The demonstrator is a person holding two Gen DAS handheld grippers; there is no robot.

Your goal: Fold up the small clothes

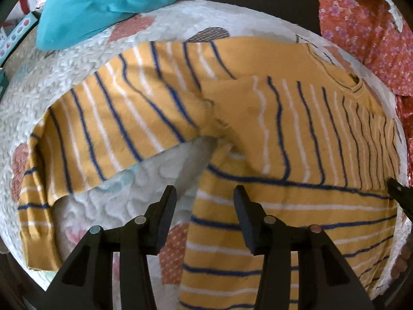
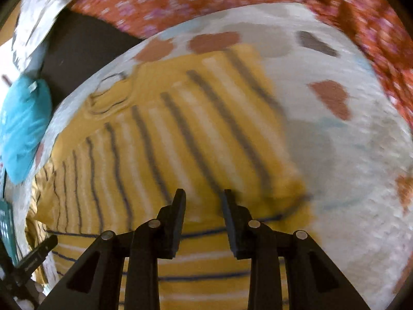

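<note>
A yellow sweater (image 1: 296, 129) with blue and white stripes lies flat on a white quilted cover (image 1: 155, 173). One sleeve (image 1: 116, 118) stretches out to the left; the other sleeve (image 2: 219, 118) lies folded across the chest. My left gripper (image 1: 205, 193) hovers open above the sweater's side edge near the armpit, with nothing between its fingers. My right gripper (image 2: 204, 196) stands open just above the folded sleeve's lower end, holding nothing. The right wrist view is blurred. One finger of the right gripper (image 1: 400, 193) shows at the sweater's right edge.
A turquoise cloth bundle (image 1: 111, 2) lies beyond the quilt at the upper left. Red floral fabric (image 1: 361, 25) borders the quilt's far right side. The quilt (image 2: 348, 180) carries brown and grey patches. The left gripper (image 2: 36, 255) shows at the lower left of the right wrist view.
</note>
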